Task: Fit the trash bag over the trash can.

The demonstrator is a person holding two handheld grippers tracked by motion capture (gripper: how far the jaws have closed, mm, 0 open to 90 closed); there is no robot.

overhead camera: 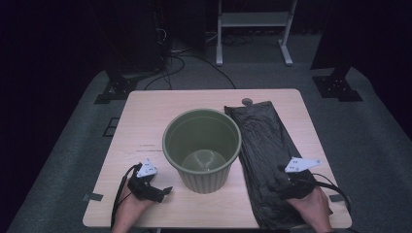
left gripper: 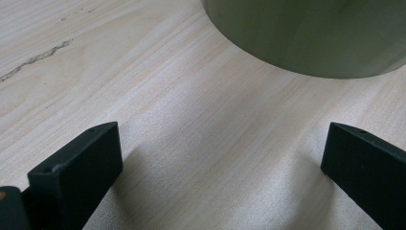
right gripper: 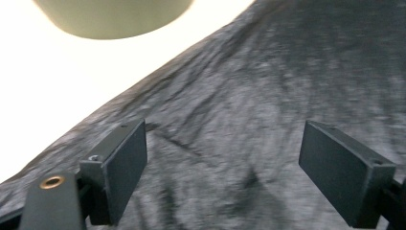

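An empty olive-green plastic bin (overhead camera: 204,178) stands upright at the middle of the light wooden table (overhead camera: 145,121). To its right a black plastic bag (overhead camera: 262,141) lies flat and wrinkled, running from the back edge to the front edge. My left gripper (overhead camera: 164,192) rests low at the bin's front left, open, with bare wood between its jaws (left gripper: 220,148) and the bin's wall (left gripper: 306,33) just ahead. My right gripper (overhead camera: 284,183) hovers over the bag's near end, open; the bag (right gripper: 268,81) lies under its spread jaws (right gripper: 222,153), apart from the pads. The bin's base (right gripper: 115,17) shows beyond.
A small grey disc (overhead camera: 247,102) sits at the table's back edge by the bag. Tape patches (overhead camera: 92,197) mark the front corners. Beyond the table stand a white frame (overhead camera: 252,29) and black stand bases (overhead camera: 337,87) on grey carpet.
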